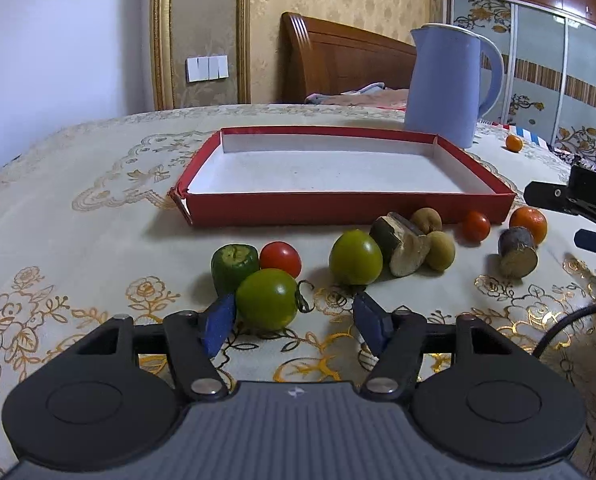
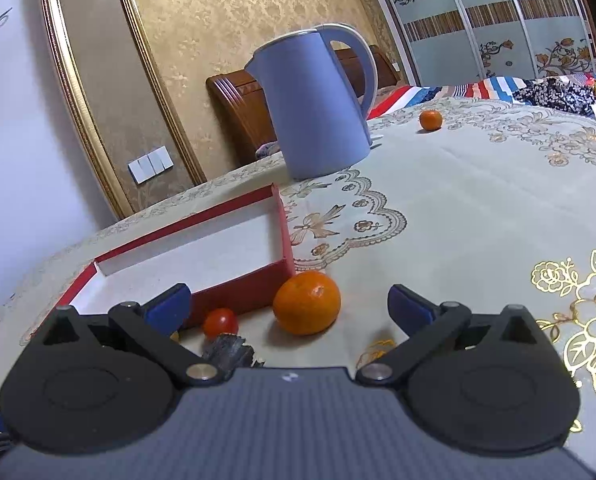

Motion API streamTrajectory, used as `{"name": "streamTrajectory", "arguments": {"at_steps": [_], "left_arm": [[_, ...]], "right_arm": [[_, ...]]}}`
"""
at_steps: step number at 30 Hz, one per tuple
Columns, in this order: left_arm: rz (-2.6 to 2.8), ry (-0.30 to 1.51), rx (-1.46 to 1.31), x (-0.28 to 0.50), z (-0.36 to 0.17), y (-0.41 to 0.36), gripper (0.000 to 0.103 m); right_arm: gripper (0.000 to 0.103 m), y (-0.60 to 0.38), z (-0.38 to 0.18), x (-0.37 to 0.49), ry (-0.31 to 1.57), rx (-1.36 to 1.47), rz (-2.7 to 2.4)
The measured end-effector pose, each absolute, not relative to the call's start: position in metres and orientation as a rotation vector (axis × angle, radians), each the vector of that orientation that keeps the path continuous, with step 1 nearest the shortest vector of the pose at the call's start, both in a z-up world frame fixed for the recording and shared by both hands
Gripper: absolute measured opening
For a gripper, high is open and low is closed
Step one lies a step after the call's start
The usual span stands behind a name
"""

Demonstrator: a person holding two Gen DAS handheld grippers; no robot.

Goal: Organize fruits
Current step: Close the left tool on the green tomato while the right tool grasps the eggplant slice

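Note:
A green tomato [image 1: 266, 298] lies between the blue pads of my left gripper [image 1: 294, 308]. The left pad touches it and the right pad stands apart, so the gripper is open. Behind it are a cut green piece [image 1: 234, 264], a red tomato [image 1: 280, 258] and a second green tomato [image 1: 355, 257]. The empty red box [image 1: 337, 208] lies further back. My right gripper [image 2: 288, 296] is open, with an orange [image 2: 306, 302] just beyond its fingertips, beside the red box's corner [image 2: 242, 292]. A small red tomato [image 2: 220, 322] sits near its left finger.
A blue kettle [image 1: 441, 84] stands behind the box's right end, with a small orange [image 1: 513, 143] past it. Brown cut pieces [image 1: 397, 246], brown fruits [image 1: 441, 250] and a purple cut piece [image 1: 517, 254] lie along the box front. A patterned cloth covers the table.

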State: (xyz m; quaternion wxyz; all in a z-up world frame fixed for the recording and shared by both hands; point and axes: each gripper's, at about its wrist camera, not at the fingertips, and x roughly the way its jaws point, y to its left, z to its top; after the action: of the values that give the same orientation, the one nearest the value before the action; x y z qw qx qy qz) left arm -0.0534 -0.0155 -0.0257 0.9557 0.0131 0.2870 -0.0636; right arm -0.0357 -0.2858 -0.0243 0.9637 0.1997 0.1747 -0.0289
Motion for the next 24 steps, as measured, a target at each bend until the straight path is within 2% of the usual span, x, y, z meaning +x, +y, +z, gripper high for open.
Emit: {"name": "streamTrajectory", "arguments": {"at_steps": [6, 11, 24], "left_arm": [[-0.123, 0.606, 0.023, -0.047, -0.025, -0.016, 0.062], [-0.123, 0.596, 0.081, -0.045, -0.025, -0.013, 0.035], [-0.177, 0.573, 0.056, -0.044, -0.027, -0.003, 0.034]], "right_arm": [[0.103, -0.286, -0.024, -0.036, 0.371, 0.387, -0.049], [0.103, -0.292, -0.021, -0.034, 0.504, 0.300, -0.019], [0.102, -0.284, -0.013, -0.067, 0.482, 0.135, 0.047]]}}
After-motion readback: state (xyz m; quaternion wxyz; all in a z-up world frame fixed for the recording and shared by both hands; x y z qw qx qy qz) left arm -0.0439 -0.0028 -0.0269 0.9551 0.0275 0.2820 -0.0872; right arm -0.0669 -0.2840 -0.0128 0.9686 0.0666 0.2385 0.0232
